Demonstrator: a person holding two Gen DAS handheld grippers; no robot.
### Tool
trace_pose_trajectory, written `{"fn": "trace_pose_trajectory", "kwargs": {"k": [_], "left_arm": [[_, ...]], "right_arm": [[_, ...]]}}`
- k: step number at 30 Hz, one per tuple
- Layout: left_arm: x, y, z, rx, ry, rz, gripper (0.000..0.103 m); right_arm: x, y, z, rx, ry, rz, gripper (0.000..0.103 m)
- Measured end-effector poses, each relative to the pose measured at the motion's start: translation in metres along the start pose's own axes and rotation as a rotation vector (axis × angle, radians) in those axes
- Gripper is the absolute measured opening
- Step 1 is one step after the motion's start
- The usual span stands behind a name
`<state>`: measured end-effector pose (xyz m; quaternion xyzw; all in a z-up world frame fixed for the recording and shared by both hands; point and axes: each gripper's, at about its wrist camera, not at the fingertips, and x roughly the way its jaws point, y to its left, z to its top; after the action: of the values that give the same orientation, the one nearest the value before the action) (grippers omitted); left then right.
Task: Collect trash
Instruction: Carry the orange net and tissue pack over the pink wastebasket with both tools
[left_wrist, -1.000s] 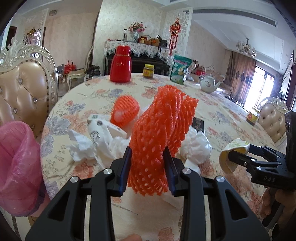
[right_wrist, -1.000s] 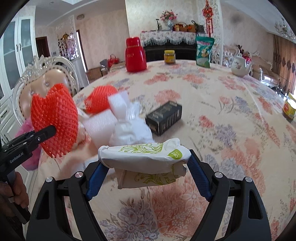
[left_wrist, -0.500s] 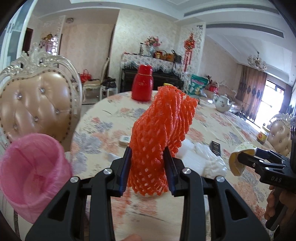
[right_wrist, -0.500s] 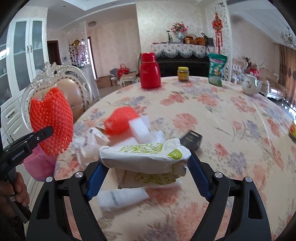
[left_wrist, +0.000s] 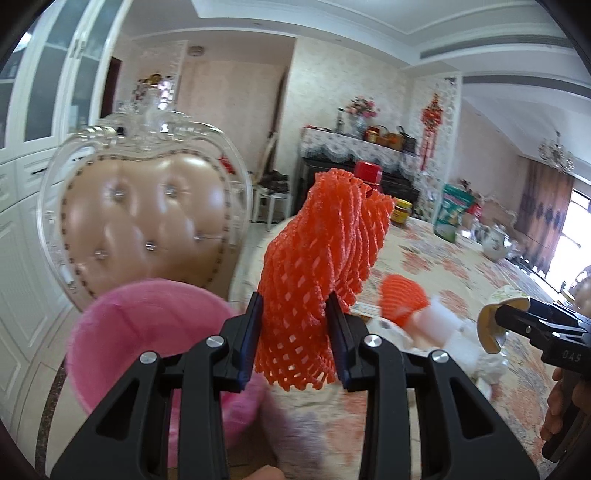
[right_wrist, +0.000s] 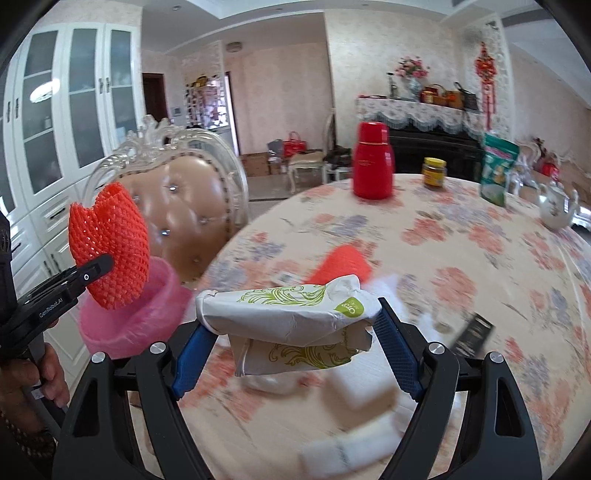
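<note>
Orange foam fruit nets number two: one (left_wrist: 325, 273), a springy open-mesh sleeve, is pinched in the left tool (left_wrist: 295, 339) above the pink-lined bin (left_wrist: 147, 325); the other (left_wrist: 400, 301) lies on the floral tabletop (right_wrist: 461, 236). One crumpled white paper pack with green scrollwork (right_wrist: 288, 321) is clamped in the right tool (right_wrist: 291, 354), over the tabletop's edge.

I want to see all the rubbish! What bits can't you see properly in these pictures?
- Inside of the pink bin: left wrist view, blurred, its right side behind the left gripper.
- Table litter: right wrist view, smeared; partly behind the crumpled paper bag.
- Black box: blurred, unreadable.
- Second orange net: left wrist view, blurred.
</note>
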<state>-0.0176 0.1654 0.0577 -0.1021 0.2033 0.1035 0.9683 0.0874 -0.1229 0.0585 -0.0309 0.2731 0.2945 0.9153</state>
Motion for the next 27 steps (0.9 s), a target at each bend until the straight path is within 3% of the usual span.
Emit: {"fn": "trace_pose_trajectory", "kwargs": {"k": [12, 27], "left_arm": [[-0.012, 0.086, 0.001, -0.085, 0.007, 0.122, 0.034], [-0.021, 0.14, -0.005, -0.154, 0.03, 0.192, 0.035]], "right_arm": [[0.053, 0.091, 0.025, -0.077, 0.035, 0.15, 0.078], [0.11, 0.182, 0.032, -0.155, 0.1, 0.292, 0.078]]}}
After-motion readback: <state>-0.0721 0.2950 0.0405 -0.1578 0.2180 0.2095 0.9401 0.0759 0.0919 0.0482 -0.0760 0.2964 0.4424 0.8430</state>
